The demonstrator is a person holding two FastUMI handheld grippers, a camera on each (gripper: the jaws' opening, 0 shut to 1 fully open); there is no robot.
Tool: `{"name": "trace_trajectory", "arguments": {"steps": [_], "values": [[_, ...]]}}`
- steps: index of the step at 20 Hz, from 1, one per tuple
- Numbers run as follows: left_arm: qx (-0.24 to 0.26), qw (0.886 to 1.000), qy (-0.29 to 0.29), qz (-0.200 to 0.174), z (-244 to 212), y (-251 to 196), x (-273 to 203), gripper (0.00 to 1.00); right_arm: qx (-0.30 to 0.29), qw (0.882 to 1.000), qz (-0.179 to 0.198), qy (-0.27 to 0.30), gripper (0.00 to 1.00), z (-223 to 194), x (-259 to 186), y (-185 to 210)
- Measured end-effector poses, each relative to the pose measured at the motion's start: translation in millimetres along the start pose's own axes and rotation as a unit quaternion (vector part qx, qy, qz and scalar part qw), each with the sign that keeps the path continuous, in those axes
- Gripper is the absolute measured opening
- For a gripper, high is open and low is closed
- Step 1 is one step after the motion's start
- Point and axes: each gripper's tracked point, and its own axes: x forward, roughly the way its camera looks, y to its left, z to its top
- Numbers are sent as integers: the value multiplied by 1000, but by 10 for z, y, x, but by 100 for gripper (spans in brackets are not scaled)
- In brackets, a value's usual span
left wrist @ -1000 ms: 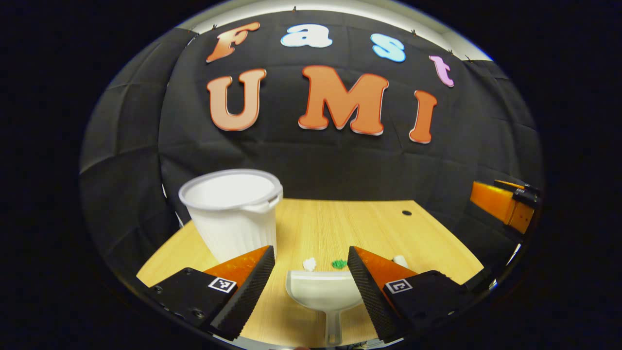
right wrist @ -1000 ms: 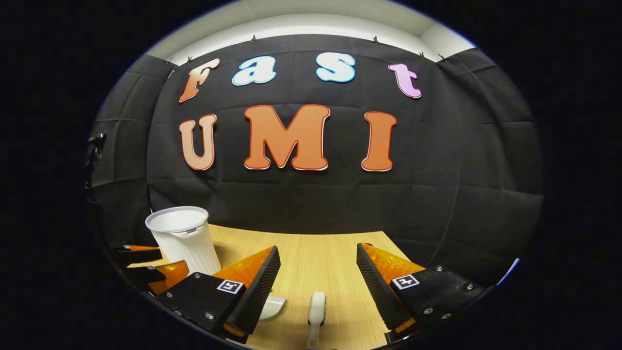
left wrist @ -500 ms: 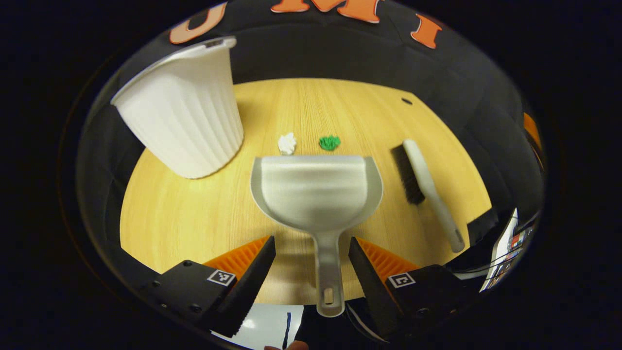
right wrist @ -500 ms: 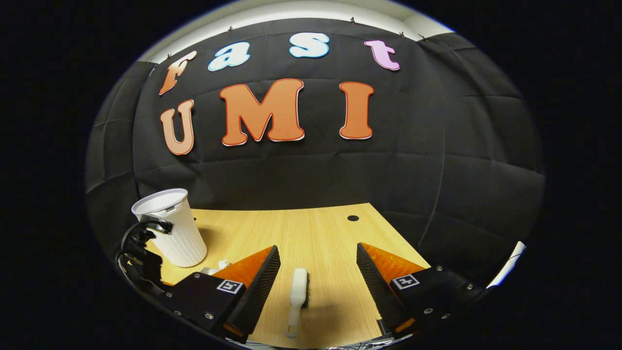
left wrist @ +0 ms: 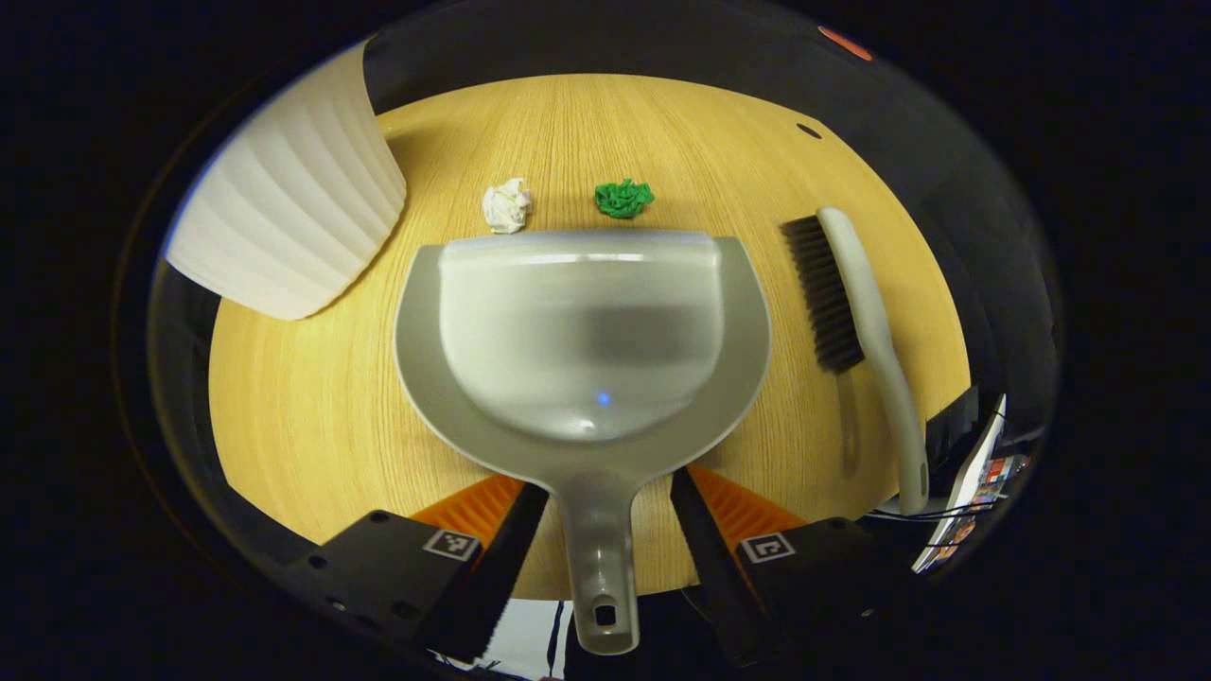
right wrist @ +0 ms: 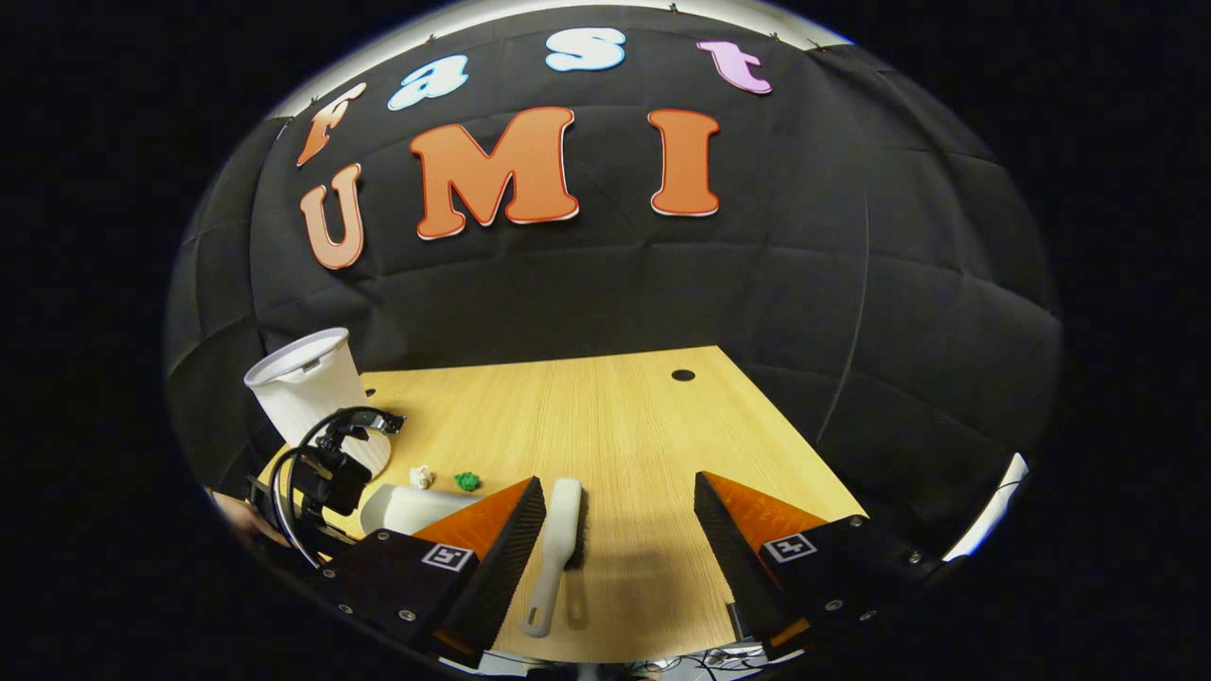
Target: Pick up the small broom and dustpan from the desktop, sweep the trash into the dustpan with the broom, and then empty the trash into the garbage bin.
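On wooden desktop (left wrist: 312, 397), dustpan (left wrist: 582, 322) handle points at left gripper (left wrist: 603, 530), jaws wide astride it; right gripper (right wrist: 620, 544) wide.

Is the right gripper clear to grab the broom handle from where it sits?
Probably yes. The right gripper is open, the broom lies flat just ahead nearer its left finger, nothing between; it needs a small leftward shift.
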Motion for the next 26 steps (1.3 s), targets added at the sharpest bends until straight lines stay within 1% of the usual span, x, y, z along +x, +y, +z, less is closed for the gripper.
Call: {"name": "trace_trajectory", "arguments": {"steps": [1,2,3,4,5,6,8,10,12,14,15,16,19,21,24,26], "values": [[-3,1000,8,1,9,-11,45,77,0,1000,9,22,95,-88,64,44],[-2,1000,10,-1,-5,-20,93,64,-1,999,18,47,95,-213,126,104],[-1,1000,9,0,-7,1,137,58,-3,997,23,69,95,-331,191,134],[-1,1000,9,1,-1,15,189,45,-6,995,26,92,95,-438,248,165],[-5,1000,13,4,20,55,191,40,-8,993,31,116,95,-559,279,198],[-9,1000,15,2,-15,89,197,37,-7,990,34,138,96,-680,299,223],[-9,1000,-4,-2,9,143,237,35,-12,984,43,175,96,-900,393,312],[3,999,-34,-6,227,179,359,32,-13,978,50,200,96,-1058,502,396],[12,999,-51,-13,399,215,416,31,-19,974,55,220,96,-1084,485,470],[11,998,-60,-27,564,231,473,31,-27,970,56,237,96,-1161,514,480],[15,997,-66,-33,606,332,489,31,-31,968,56,244,96,-1186,531,500],[20,997,-72,-35,557,321,310,31,-35,965,55,253,96,-1243,562,523],[37,995,-91,-35,594,471,65,31,-41,958,54,280,96,-1385,620,575],[47,993,-102,-26,546,551,-77,31,-40,949,57,306,96,-1508,638,639],[67,991,-116,-7,503,760,-93,31,-44,936,57,344,96,-1667,629,673],[54,992,-112,-19,450,793,-80,31,-59,929,52,362,96,-1757,657,695]]}}
